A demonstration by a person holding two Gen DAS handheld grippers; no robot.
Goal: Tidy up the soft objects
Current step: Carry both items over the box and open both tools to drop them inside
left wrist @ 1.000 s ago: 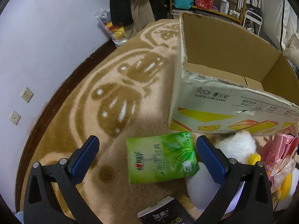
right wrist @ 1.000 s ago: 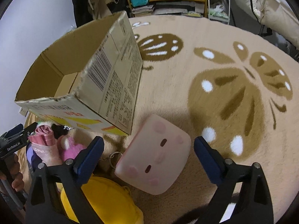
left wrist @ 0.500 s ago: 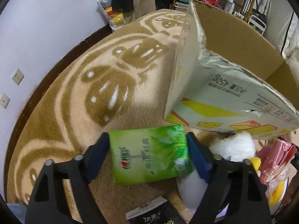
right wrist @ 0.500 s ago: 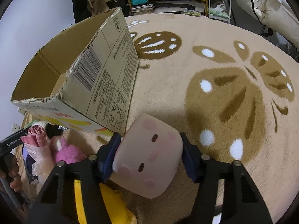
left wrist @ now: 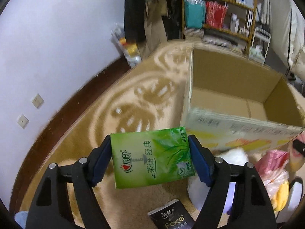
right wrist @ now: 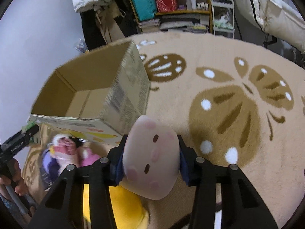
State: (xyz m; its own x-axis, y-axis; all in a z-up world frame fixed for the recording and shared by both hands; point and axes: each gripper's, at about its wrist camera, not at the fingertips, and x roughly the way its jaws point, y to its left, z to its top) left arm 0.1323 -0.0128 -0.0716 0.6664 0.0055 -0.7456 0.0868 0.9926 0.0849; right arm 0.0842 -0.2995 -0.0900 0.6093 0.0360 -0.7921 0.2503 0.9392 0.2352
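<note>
My left gripper is shut on a green tissue pack and holds it above the rug, left of the open cardboard box. My right gripper is shut on a pink square plush with dark eyes, lifted just right of the box's near corner. The box looks empty inside. Soft toys lie by its front wall: a white plush, pink bags and a yellow plush.
A black tissue pack lies on the beige butterfly-pattern rug. Shelves with bags and bottles and hanging clothes stand at the back. A purple wall with sockets runs along the left. The other hand-held gripper shows at far left.
Both grippers closed on their objects and lifted them: the left on the green tissue pack, the right on the pink plush. Both views now look higher, into the box.
</note>
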